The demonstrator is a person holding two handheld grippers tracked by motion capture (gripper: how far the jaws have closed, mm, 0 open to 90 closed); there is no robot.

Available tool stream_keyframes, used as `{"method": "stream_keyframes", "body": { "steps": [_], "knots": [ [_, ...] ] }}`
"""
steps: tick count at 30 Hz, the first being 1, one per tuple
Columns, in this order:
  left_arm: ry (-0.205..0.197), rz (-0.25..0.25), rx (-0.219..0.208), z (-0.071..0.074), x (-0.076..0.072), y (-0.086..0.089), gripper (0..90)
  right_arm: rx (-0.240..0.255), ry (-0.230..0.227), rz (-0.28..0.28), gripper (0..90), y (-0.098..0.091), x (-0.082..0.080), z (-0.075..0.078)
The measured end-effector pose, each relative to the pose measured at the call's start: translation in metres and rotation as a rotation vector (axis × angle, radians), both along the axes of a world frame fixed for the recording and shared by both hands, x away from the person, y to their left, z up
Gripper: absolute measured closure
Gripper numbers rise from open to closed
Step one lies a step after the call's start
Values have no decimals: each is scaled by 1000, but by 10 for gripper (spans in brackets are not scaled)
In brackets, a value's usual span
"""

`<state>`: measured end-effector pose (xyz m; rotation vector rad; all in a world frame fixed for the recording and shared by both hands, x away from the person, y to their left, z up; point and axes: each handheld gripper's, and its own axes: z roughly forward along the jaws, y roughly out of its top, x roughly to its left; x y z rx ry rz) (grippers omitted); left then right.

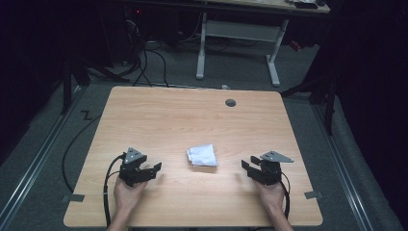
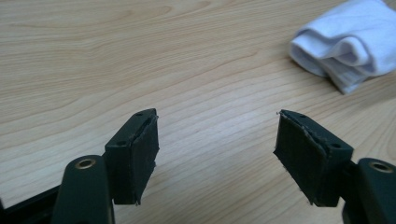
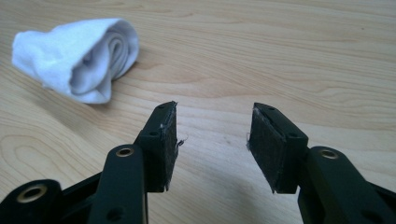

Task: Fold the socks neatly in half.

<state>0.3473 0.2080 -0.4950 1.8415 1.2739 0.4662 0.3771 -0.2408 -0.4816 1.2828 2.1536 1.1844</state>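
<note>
A: Surface point(image 1: 159, 115): pale wood-grain top, rounded corners, grey grommet point(image 1: 230, 102) near far edge. Dark room, grey floor, cables point(image 1: 144, 62).

B: Crumpled white cloth point(image 1: 202, 155) lies toward the near edge, midway between both sides.

A: Left hand-held gripper point(image 1: 155, 168) released, holding nothing. Right hand-held gripper point(image 1: 244, 164) likewise, jaws apart.

A pale wood-grain table point(image 1: 168, 115) with a smooth, faintly sheened top is seen. The white cloth point(image 1: 202, 155) looks soft and matt. Matt black plastic jaws with rough, frayed pads point(image 3: 166, 140) are shown.
</note>
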Motion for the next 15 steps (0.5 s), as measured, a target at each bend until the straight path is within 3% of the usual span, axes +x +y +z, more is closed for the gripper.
{"method": "stream_keyframes", "body": {
  "steps": [6, 11, 15],
  "knots": [
    [13, 25, 24, -3, -1, 11, 302, -2, 24, -39, 482, -14, 2, -3],
    [25, 39, 32, -8, -2, 14, 296, -40, 33, -70, 476, -22, 2, -9],
    [27, 48, 64, -9, -1, 14, 292, -82, 35, -91, 470, -27, 1, -12]
  ]
}}
